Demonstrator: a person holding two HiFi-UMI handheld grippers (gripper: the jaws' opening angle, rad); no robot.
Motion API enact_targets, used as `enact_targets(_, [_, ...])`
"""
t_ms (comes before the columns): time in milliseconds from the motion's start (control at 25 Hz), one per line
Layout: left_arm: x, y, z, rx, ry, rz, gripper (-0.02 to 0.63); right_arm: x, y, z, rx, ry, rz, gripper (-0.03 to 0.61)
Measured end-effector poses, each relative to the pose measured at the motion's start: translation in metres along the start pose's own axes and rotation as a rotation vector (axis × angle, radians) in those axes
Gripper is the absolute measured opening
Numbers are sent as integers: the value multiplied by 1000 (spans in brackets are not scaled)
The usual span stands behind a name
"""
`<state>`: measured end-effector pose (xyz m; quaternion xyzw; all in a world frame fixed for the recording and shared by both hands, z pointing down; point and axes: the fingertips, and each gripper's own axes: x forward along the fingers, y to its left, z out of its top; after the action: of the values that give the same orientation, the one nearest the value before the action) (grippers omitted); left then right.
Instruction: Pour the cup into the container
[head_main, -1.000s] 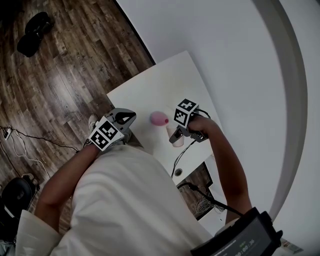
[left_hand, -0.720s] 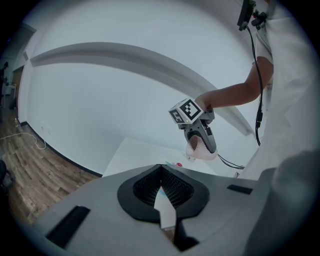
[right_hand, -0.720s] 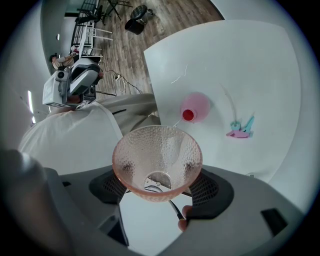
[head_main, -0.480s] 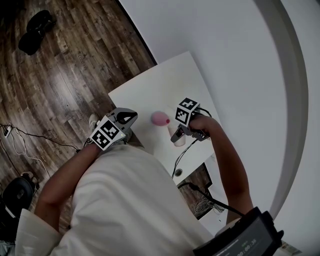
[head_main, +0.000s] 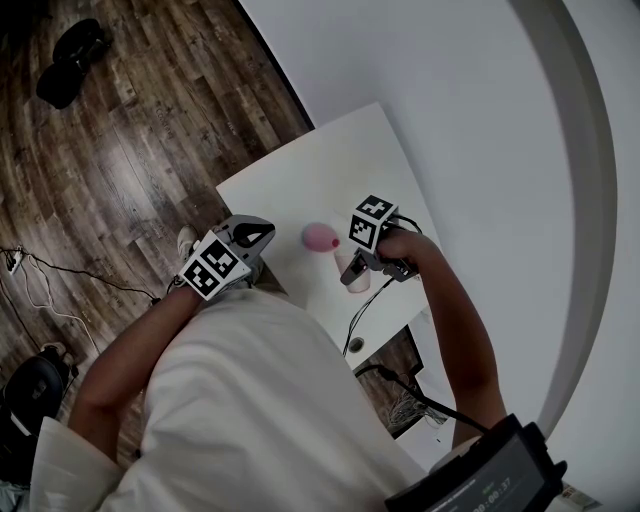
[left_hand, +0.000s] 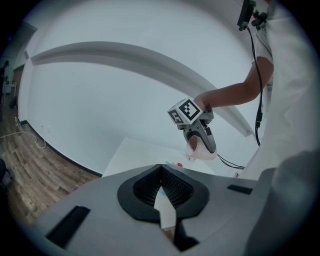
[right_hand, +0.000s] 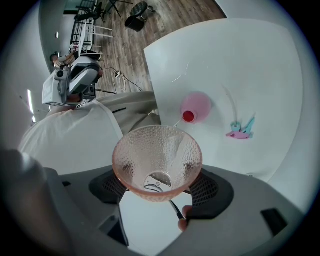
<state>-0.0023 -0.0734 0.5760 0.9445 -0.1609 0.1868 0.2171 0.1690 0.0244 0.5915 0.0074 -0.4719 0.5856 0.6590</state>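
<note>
Holding the cup (right_hand: 157, 155) is the right gripper (right_hand: 159, 189): its jaws stand closed on the lower wall of the pink dimpled glass, one pad at each side, with the cup clear of the table (right_hand: 225, 60). Seen along the jaws, the wide rim rings the small base. No contents can be made out inside, so whether there is anything to pour cannot be told. The container (right_hand: 196, 106) is a small pink vessel with a red spot at its near end; whether that spot is a mouth or a cap is not clear. It sits on the table just beyond the cup's rim, apart from it. A small blue-and-pink item (right_hand: 241, 129) lies further along the table, well away from both. The left gripper (left_hand: 161, 172) is fully closed with nothing in it, held off the table's near edge by the person's body, and takes no part. Judgement: the step in hand is the pour, at or near its approach. To do it well, the rim's lowest point should be brought directly over the red spot before any tilt, since that target looks narrow against so wide a rim. The tilt should come from a slow roll of the wrist with the grip kept firm — the glass tapers and could slip between the pads if the hold eases. The container looks light and is unsteadied, so the rim should not touch it.
</note>
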Motion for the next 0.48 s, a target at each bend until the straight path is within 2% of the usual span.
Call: enact_targets(480, [3, 1, -1, -1, -10, 2, 11, 0, 0, -1, -6, 16, -2, 367])
